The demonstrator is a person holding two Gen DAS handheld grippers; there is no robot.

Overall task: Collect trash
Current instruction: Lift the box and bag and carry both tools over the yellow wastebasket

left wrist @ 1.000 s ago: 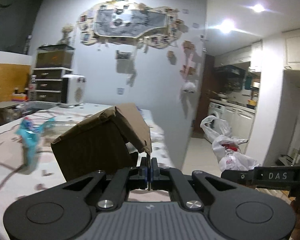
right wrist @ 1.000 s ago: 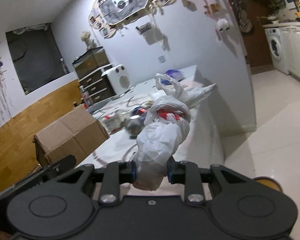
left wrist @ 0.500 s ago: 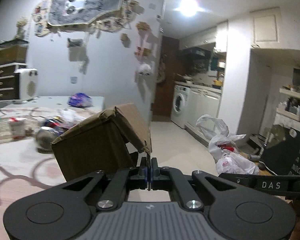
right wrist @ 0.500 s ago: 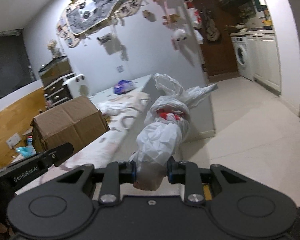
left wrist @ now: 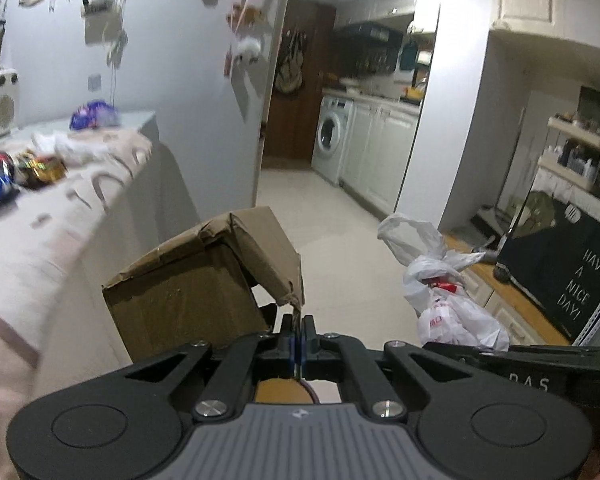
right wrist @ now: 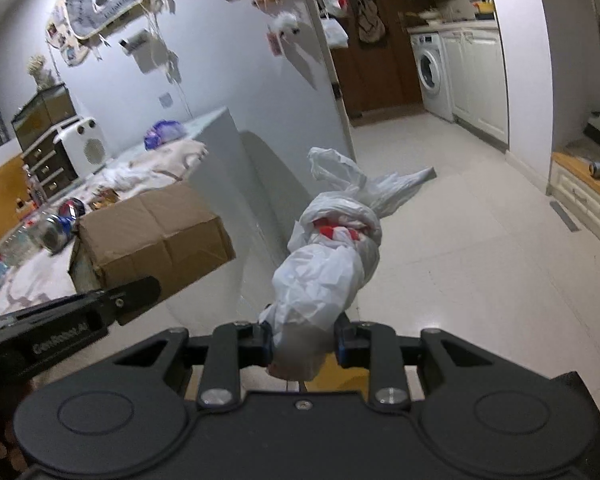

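Both views have swung from table (left wrist: 60, 216) toward open floor (right wrist: 460, 260); left gripper (left wrist: 299, 334) pinches the cardboard box (left wrist: 188, 300) flap, right gripper (right wrist: 304, 346) clamps the white bag (right wrist: 328, 272), its lower end hidden.

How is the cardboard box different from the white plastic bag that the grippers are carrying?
The cardboard box is brown, stiff and square-edged; the white plastic bag is soft, crumpled and knotted. The left gripper pinches only the box's flap; the right gripper clamps the bag's bunched end. Both hang clear of the table.
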